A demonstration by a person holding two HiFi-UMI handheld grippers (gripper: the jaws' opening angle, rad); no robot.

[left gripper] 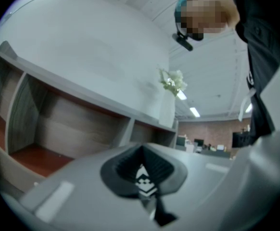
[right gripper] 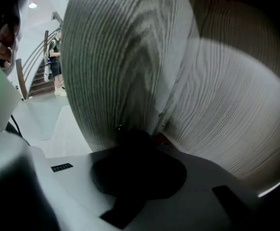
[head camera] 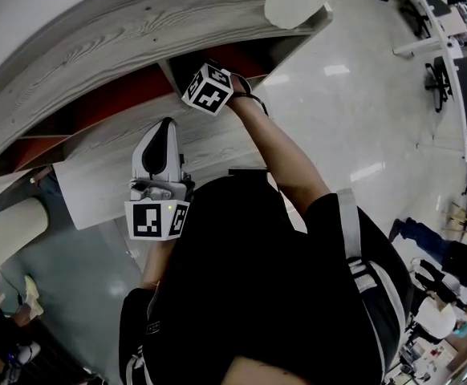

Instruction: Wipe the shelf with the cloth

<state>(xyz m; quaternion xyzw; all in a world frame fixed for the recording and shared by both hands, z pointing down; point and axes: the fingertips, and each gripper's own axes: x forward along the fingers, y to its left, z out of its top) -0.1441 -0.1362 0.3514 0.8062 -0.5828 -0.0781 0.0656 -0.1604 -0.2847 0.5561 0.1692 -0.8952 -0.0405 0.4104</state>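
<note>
Shelf (right gripper: 130,57) stands just beyond right gripper (right gripper: 135,139) jaws.

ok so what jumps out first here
The grey wood-grain shelf, red inside, arcs across the head view's top. The right gripper reaches into one compartment, close to its panels. The left gripper hangs outside, above the person's black top. No cloth shows plainly.
</note>
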